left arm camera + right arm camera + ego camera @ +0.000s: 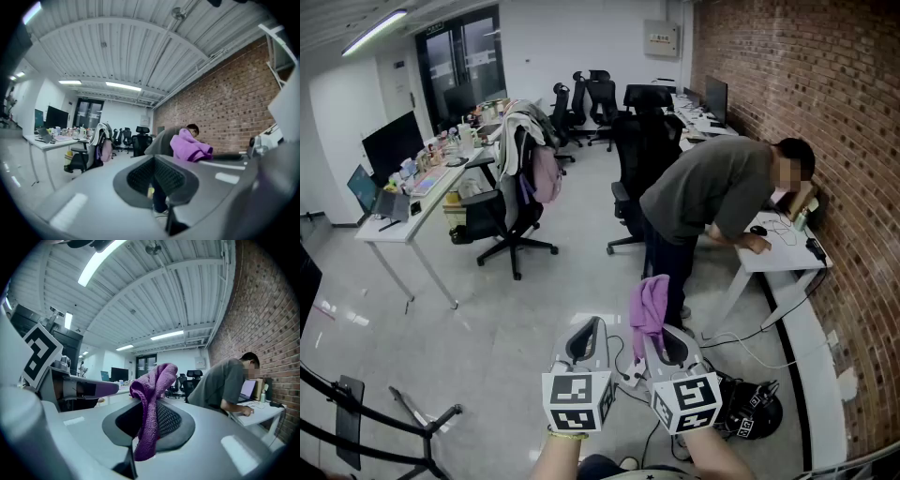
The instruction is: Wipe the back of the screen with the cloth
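Cloth: we are holding the purple terry cloth (151,411) up in the air in front of us, above the pale glossy floor (511,328). One bunched end is sticking up past the jaw tips, and the rest is trailing down between the jaws.
Right gripper: the right gripper (664,343) is clamping the cloth, its two jaws pinching the fabric between their dark mesh pads.
Left gripper: the left gripper (586,339) is riding just beside the right one, on its left. Its jaws are drawn together with nothing between them, and it is staying clear of the cloth.
Screen: a black flat monitor (391,142) is standing on the long white desk (417,202) at our far left, well apart from the cloth. We cannot tell whether this is the screen the task means.
Person: a person in a grey shirt (712,192) is bending over a small white desk (787,255), with one hand resting on it.
Wall: the red brick wall (787,84) is running along our right, and the small desk is standing against it.
Chair: a black office chair (511,216), draped with clothes, is standing between the two desks.
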Tool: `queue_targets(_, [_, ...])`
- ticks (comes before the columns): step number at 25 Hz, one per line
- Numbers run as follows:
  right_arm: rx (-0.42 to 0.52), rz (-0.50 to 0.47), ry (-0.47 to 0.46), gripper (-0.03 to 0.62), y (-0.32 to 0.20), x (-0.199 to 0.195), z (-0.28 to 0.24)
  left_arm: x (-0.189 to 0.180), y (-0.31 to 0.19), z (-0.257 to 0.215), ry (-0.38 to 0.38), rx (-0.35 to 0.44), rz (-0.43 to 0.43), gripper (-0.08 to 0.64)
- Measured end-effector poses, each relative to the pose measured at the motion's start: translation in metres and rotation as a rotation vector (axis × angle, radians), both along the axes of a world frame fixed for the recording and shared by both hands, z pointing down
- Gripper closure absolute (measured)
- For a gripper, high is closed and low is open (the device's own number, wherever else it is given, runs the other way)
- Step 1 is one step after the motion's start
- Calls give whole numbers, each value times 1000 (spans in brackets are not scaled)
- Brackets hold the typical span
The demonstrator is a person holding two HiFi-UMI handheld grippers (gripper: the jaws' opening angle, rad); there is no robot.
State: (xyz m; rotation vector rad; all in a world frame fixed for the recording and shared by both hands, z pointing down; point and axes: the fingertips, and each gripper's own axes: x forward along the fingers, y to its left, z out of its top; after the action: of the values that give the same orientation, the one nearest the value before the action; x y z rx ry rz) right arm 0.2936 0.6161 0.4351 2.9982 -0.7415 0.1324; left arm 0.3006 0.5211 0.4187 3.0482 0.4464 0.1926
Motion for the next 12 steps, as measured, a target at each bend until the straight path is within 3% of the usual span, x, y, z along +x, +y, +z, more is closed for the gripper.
queue_targets(5, [7,-108,-22,541,-49,-10,5,-15,-54,8,-27,9,-113,552])
queue_targets(12, [0,-405,-17,541,-195,-34,0,-63,-199,4,-37,4,-409,552])
